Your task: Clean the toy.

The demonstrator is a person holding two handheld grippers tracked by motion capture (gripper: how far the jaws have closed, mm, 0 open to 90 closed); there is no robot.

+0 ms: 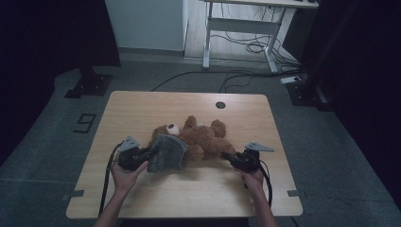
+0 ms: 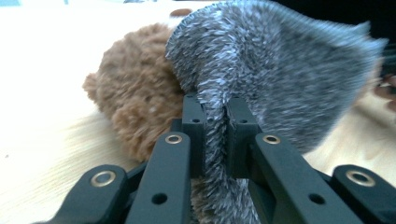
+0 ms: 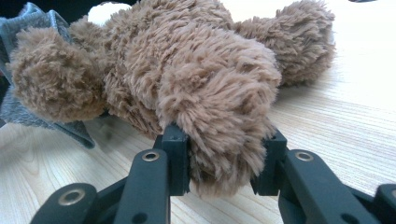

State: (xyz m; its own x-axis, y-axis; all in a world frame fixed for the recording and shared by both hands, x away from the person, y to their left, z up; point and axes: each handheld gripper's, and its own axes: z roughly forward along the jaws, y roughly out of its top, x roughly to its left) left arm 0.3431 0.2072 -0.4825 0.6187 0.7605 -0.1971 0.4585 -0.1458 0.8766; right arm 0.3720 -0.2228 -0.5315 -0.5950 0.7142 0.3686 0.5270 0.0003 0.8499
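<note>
Left gripper [image 2: 215, 116] pinching grey cloth [image 2: 280, 70], unlabelled

**Wooden table with a plush bear on it**

A pale wooden table [image 1: 142, 198] with rounded corners stands on a grey floor [image 1: 340, 156]. A brown teddy bear [image 1: 205, 139] lies on its back on the tabletop, roughly at the middle. Beyond the bear, near the far edge, a small round dark hole [image 1: 220, 105] is set into the top. A grey fuzzy cloth [image 1: 166, 153] sits at the bear's head end, toward the table's left side, against the bear; whether it rests on the wood cannot be told.
</note>
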